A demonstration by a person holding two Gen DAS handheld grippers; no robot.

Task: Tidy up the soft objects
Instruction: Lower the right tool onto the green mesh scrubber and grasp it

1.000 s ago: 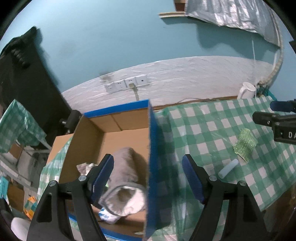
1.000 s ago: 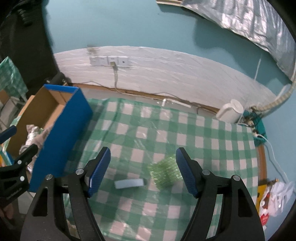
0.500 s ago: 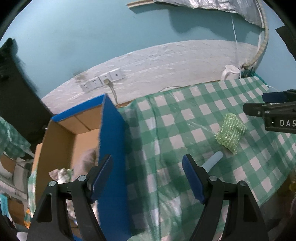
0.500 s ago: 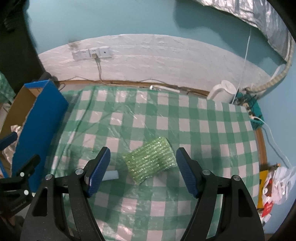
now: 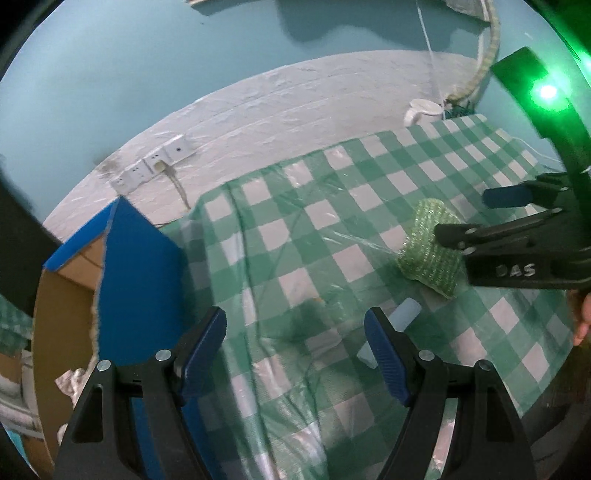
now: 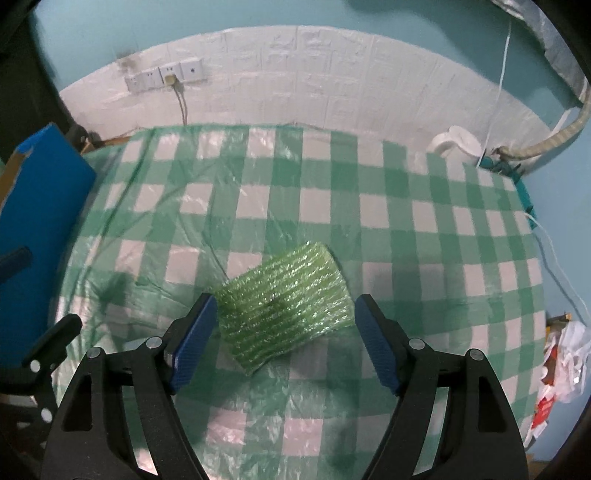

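Teal wall (image 6: 110,33), white lower band (image 6: 332,81), wall sockets (image 6: 166,75), green-checked tablecloth (image 6: 406,221)

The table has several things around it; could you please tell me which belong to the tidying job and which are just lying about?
Job: green sponge, pale blue block, cardboard box.
Lying about: white kettle, wall sockets, plastic bag.

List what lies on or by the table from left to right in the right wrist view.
Blue-sided cardboard box → green scrubbing sponge → white kettle → crumpled plastic bag.
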